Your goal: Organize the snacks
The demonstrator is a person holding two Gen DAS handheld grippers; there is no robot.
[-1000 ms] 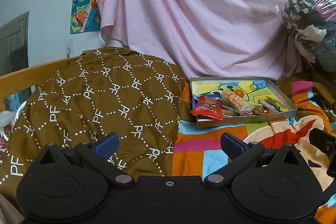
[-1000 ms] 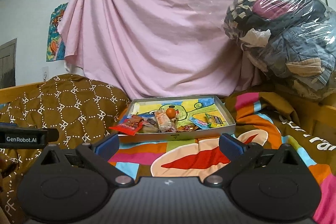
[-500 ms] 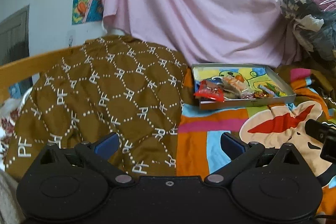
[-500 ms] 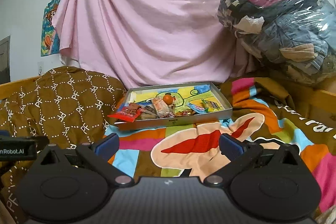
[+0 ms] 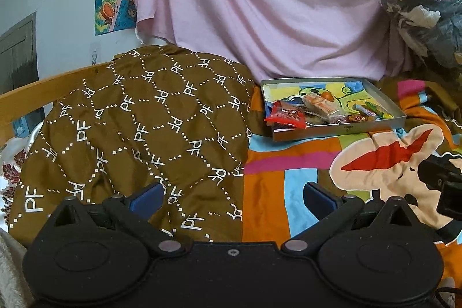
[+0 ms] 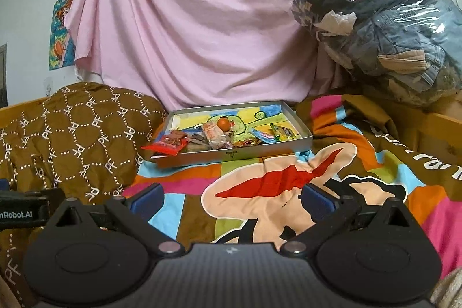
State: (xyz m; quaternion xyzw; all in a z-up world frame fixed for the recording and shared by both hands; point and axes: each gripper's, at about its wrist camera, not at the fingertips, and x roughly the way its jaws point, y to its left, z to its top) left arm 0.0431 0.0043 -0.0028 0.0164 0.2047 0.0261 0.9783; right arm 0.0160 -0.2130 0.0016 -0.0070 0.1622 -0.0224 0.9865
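A shallow grey box (image 5: 340,130) (image 6: 231,155) with a cartoon-printed bottom lies on the bed and holds several wrapped snacks. A red packet (image 5: 286,117) (image 6: 166,145) hangs over its left front corner. An orange ball (image 6: 224,123) sits mid-box, and blue and green packets (image 6: 274,134) lie at its right. My left gripper (image 5: 232,197) hovers open and empty well short of the box, over the brown quilt's edge. My right gripper (image 6: 232,197) is open and empty too, above the colourful sheet in front of the box.
A brown patterned quilt (image 5: 138,129) is heaped at the left against a wooden bed rail (image 5: 43,88). A pink sheet (image 6: 196,28) hangs behind the box. A plastic-wrapped bundle of clothes (image 6: 384,28) sits at the back right. The other gripper's body (image 5: 444,186) shows at the right edge.
Both grippers have drawn back and tilted slightly, so the box sits a little farther and lower in view. Both stay open; nothing was picked up.
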